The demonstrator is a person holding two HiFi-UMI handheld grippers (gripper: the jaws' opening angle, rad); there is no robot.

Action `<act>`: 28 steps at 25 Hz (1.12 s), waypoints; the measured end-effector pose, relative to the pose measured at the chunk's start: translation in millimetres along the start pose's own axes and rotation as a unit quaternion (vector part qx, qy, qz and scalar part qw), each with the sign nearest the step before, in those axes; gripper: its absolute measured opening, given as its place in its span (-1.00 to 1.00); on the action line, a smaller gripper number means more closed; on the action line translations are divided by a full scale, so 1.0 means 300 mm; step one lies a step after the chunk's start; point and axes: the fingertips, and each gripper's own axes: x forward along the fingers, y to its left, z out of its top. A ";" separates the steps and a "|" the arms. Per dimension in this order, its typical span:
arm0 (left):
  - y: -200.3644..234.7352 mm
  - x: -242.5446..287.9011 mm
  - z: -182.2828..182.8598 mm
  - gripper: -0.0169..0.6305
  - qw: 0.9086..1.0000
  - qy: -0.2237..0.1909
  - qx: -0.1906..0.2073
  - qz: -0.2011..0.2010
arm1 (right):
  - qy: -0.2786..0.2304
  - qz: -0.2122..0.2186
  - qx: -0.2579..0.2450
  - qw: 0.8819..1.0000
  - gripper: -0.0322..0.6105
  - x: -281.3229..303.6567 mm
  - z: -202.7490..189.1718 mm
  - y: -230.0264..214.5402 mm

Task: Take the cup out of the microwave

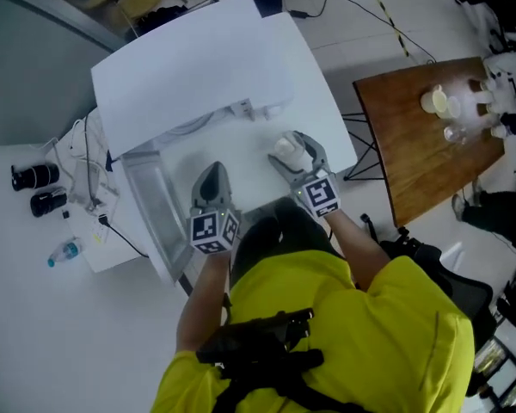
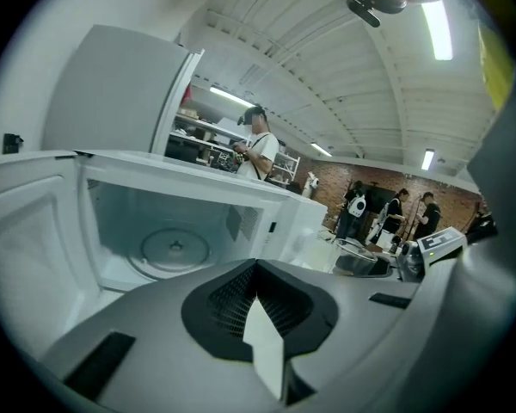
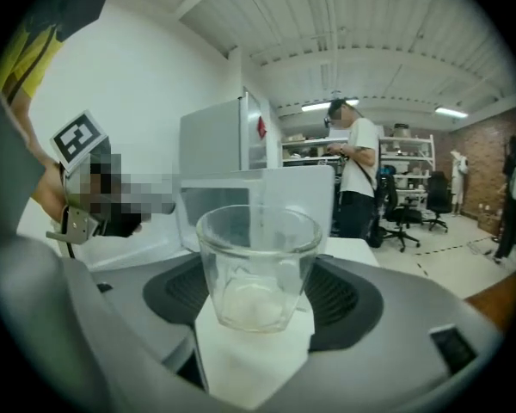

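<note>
The white microwave (image 1: 198, 67) stands on a white table with its door (image 1: 155, 213) swung open to the left. A clear glass cup (image 3: 256, 265) sits upright between the jaws of my right gripper (image 3: 256, 304), which is shut on it. In the head view the cup (image 1: 285, 149) and the right gripper (image 1: 294, 155) are in front of the microwave's right side, outside the cavity. The left gripper (image 1: 211, 179) is next to the open door, its jaws together and empty. The left gripper view looks into the bare cavity, where only the glass turntable (image 2: 172, 249) lies beyond my left gripper (image 2: 256, 269).
A wooden table (image 1: 413, 136) with bottles and cups stands to the right. Camera lenses (image 1: 36, 176), a small water bottle (image 1: 64, 252) and cables lie on the white surface at left. A black chair (image 1: 451, 286) is behind me on the right. People stand in the background.
</note>
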 end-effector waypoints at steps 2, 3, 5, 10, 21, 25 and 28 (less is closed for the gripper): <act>-0.052 0.039 -0.017 -0.95 1.000 0.004 0.003 -0.017 | 0.006 -0.041 0.009 0.999 0.17 -0.023 -0.055 -0.130; -0.072 0.055 -0.031 -0.95 1.000 0.009 0.003 -0.023 | 0.011 -0.060 0.014 0.998 0.17 -0.028 -0.090 -0.193; -0.093 0.086 -0.066 -0.95 0.999 0.019 0.004 -0.029 | 0.026 -0.087 0.018 0.996 0.17 -0.016 -0.170 -0.307; -0.120 0.153 -0.147 -0.95 0.999 0.039 0.005 -0.034 | 0.041 -0.125 0.035 0.991 0.17 0.089 -0.322 -0.516; -0.135 0.153 -0.162 -0.95 0.999 0.038 -0.004 -0.016 | 0.057 -0.135 0.042 0.988 0.18 0.128 -0.422 -0.527; -0.108 0.136 -0.152 -0.95 0.999 0.033 -0.005 -0.004 | 0.065 -0.141 0.047 0.987 0.47 0.135 -0.440 -0.529; -0.093 0.109 -0.136 -0.95 1.000 0.027 -0.008 0.001 | 0.069 -0.143 0.048 0.986 0.47 0.076 -0.429 -0.507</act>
